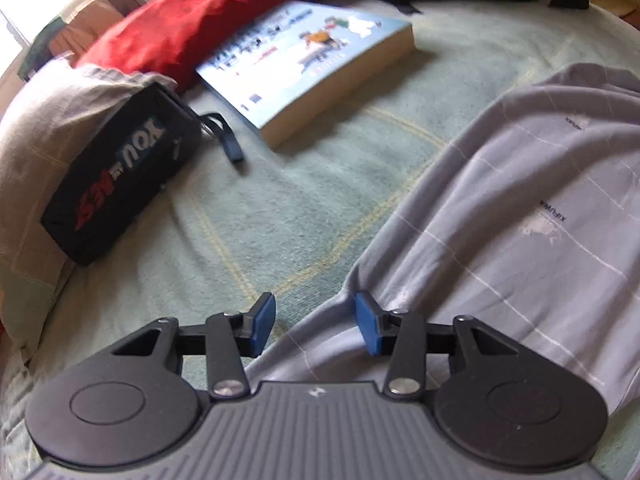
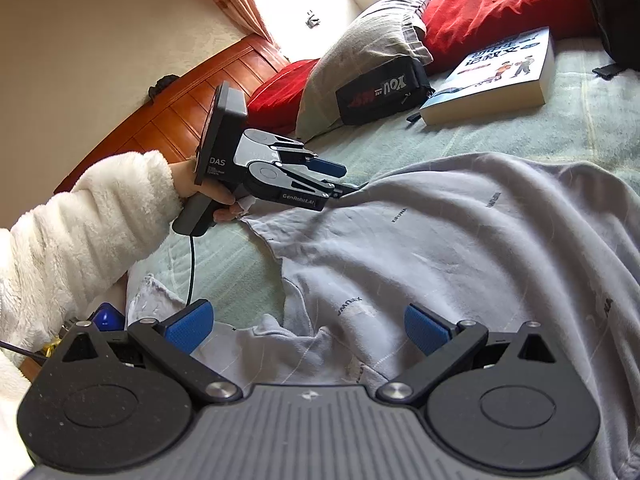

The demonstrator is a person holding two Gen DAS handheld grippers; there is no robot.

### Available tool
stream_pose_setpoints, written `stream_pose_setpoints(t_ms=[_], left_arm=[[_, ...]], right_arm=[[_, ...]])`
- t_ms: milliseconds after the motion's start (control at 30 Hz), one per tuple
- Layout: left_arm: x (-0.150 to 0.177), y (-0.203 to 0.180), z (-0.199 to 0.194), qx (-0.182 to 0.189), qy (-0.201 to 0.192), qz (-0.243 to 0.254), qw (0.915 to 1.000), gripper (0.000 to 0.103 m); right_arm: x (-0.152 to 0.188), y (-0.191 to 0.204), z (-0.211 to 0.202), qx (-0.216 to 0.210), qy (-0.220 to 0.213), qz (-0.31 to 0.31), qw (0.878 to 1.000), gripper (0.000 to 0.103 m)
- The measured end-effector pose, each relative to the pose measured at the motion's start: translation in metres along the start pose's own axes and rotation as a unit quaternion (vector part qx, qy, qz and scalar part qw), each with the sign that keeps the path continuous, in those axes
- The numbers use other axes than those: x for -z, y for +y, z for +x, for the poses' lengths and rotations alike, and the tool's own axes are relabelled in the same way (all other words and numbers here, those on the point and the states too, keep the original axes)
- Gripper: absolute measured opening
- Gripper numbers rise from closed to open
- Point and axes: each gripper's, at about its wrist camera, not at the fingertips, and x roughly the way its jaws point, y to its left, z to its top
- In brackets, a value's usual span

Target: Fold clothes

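Tongs: left gripper (image 1: 315,330) parted at the grey shirt's (image 1: 520,208) edge, pinching nothing; right gripper (image 2: 308,330) wide, empty over its bunched hem | shirt spread rumpled on bed (image 1: 304,184) | step: choosing holds | next: clamp edge, fold across.

Left claw (image 1: 315,330) partly open, tilted down; right claw (image 2: 309,330) wide open.

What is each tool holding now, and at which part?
Nothing is held. The left tool is open at the edge of the grey shirt, and the right tool is open above it.
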Motion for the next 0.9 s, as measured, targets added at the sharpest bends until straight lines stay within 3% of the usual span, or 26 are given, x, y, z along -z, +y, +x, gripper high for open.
stream_pose_setpoints(t_ms=[67,167,300,533,567,733,800,900], left_arm=[[-0.004,0.001,0.0,0.034,0.013,-0.018,0.9992,0.004],[-0.007,-0.005,-0.002,0.021,0.009,-0.015,0.9996,0.0],[-0.017,0.015,-0.004,-0.019,-0.02,-0.076,0.9968,0.0],[-0.019,0.007,0.014,-0.036,-0.023,-0.076,0.9962,0.005],[-0.019,0.009,0.012,-0.037,-0.024,-0.079,0.9959,0.01],[-0.027,0.02,-0.013,-0.048,-0.055,-0.109,0.9914,0.016],[-0.034,0.016,-0.025,-0.031,-0.075,-0.118,0.9897,0.018],[-0.054,-0.012,-0.04,0.039,-0.104,-0.081,0.9905,0.022]], right_arm=[[0.0,0.0,0.0,0.0,0.0,0.0,1.0,0.103],[0.0,0.001,-0.002,0.0,-0.002,-0.001,1.0,0.103],[0.0,0.001,-0.003,-0.002,-0.005,-0.002,1.0,0.103],[0.0,0.0,-0.004,-0.002,-0.003,0.003,1.0,0.103],[0.0,0.001,-0.005,-0.003,-0.003,0.003,1.0,0.103],[-0.001,0.002,-0.004,-0.017,0.008,0.024,1.0,0.103],[-0.001,0.001,-0.004,-0.016,0.008,0.023,1.0,0.103],[-0.002,0.002,-0.003,-0.017,0.008,0.02,1.0,0.103]])
